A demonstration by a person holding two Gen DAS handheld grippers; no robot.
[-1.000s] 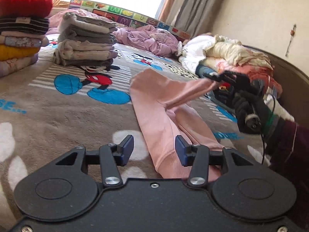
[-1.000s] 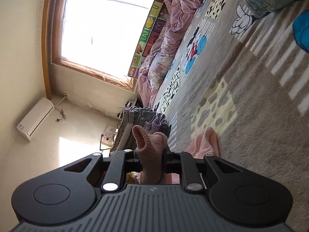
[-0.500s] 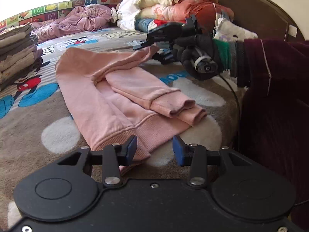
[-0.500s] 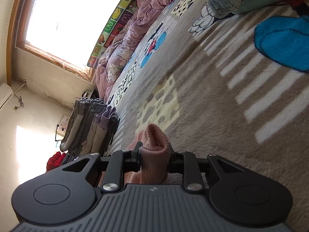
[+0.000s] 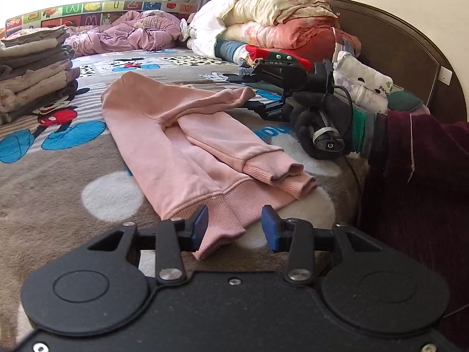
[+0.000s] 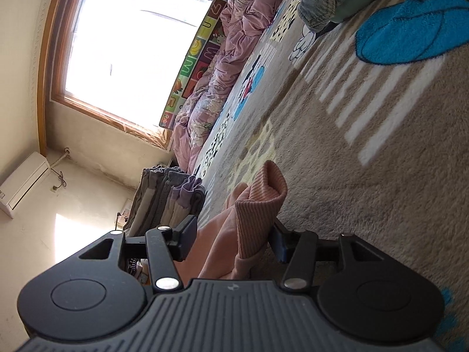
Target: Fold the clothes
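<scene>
A pink sweatshirt (image 5: 164, 135) lies lengthwise on the cartoon-print blanket (image 5: 58, 182), with one sleeve folded down over its body. The other sleeve stretches right, its ribbed cuff (image 5: 244, 93) at my right gripper (image 5: 252, 94), which a black-gloved hand (image 5: 319, 123) holds. In the right wrist view my right gripper (image 6: 233, 240) is open, and the cuff (image 6: 258, 202) stands loose between the wide-apart fingers. My left gripper (image 5: 234, 227) is open low over the sweatshirt's hem (image 5: 222, 220), which lies between its blue pads.
Stacks of folded clothes (image 5: 32, 70) stand at the left, seen also as a stack (image 6: 167, 199) in the right wrist view. A purple quilt (image 5: 132, 33) and a heap of bedding (image 5: 278, 23) lie by the headboard (image 5: 395, 47). A maroon sleeve (image 5: 425, 176) fills the right side.
My right gripper lowered the sleeve toward the blanket and opened, letting go of the cuff. My left gripper swung right and moved down to the sweatshirt's hem, staying open.
</scene>
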